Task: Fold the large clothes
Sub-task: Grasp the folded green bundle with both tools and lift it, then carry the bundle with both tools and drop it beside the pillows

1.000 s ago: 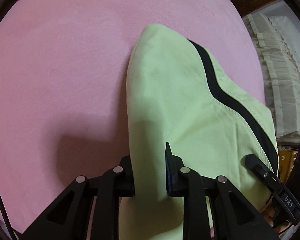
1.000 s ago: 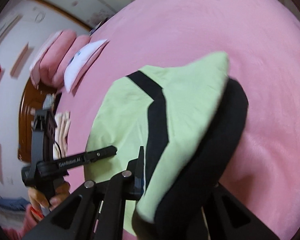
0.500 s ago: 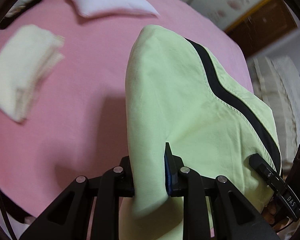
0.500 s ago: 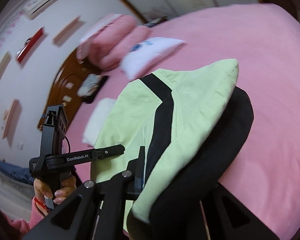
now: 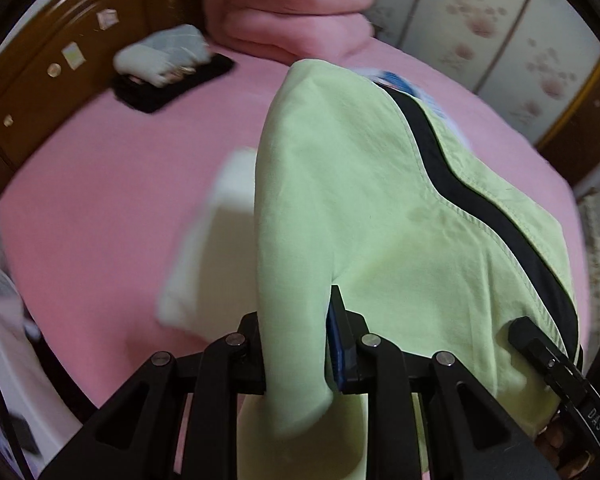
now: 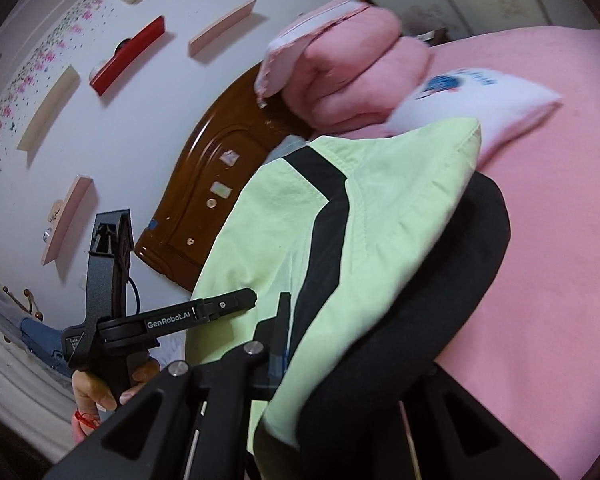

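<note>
A folded light-green garment with a black stripe [image 5: 380, 220] hangs lifted above the pink bed [image 5: 112, 176]. My left gripper [image 5: 296, 344] is shut on a thick fold of its edge. My right gripper [image 6: 340, 344] is shut on the other end of the garment [image 6: 380, 208], where green fabric wraps over a black layer [image 6: 452, 292]. Each gripper shows in the other's view: the right one at the garment's right edge [image 5: 556, 356], the left one hand-held at the left [image 6: 172, 320].
A folded cream cloth [image 5: 216, 232] lies on the bed below the garment. A white printed pillow [image 6: 484, 96], a folded pink quilt [image 5: 292, 12], a black flat item with a white bundle [image 5: 172, 76] and a wooden headboard [image 6: 208, 184] are beyond.
Both grippers have lifted and tilted up with the garment still held, so the headboard, quilt and wall came into view. The cream cloth now sits partly behind the garment.
</note>
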Demonstrator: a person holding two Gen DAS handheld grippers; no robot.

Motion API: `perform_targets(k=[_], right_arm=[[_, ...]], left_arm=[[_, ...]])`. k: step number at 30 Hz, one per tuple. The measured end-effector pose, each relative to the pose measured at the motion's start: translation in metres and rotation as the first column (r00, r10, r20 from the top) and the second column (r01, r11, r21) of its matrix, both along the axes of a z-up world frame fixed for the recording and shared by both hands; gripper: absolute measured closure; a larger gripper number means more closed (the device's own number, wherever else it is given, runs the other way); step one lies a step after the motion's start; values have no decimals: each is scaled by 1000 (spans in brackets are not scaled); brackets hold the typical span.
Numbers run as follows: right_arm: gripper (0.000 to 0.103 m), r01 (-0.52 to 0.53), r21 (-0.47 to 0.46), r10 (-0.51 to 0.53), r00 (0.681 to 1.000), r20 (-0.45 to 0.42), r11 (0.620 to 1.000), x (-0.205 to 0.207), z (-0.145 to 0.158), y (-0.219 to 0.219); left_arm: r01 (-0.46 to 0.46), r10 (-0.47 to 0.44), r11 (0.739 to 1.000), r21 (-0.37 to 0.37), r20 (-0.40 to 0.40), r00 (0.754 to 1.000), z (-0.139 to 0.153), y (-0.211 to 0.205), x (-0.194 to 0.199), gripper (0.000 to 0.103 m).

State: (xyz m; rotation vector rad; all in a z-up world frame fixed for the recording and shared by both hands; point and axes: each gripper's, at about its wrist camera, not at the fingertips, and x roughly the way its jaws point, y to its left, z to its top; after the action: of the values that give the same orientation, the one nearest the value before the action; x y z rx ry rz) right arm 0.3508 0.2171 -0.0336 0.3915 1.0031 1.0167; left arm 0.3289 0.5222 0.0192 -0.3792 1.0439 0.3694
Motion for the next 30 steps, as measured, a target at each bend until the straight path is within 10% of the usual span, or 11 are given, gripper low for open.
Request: perform_targets(k=[6, 10, 18, 26, 30], right_arm=[[94, 51, -62, -56, 995, -81, 997, 42, -116, 89], [84, 66, -226, -106, 980, -169, 972, 60, -212, 115], [56, -12, -146, -26, 966, -256, 989, 64, -218, 90], [45, -77, -276, 104, 991, 85, 958, 18, -200, 103], [10, 47, -355, -11, 995, 100, 934, -4, -203, 87]], left_arm=[[21, -22, 999, -27, -43, 999, -133, 88, 63, 80], [36, -36, 995, -96, -2, 999, -197, 124, 78, 58], [95, -69, 982, -166, 158, 985, -222, 152, 57, 44], [48, 21, 974, -219, 304, 952, -231, 158, 12, 27], [-37, 73, 991, -126, 292, 954, -231, 141, 4, 13]])
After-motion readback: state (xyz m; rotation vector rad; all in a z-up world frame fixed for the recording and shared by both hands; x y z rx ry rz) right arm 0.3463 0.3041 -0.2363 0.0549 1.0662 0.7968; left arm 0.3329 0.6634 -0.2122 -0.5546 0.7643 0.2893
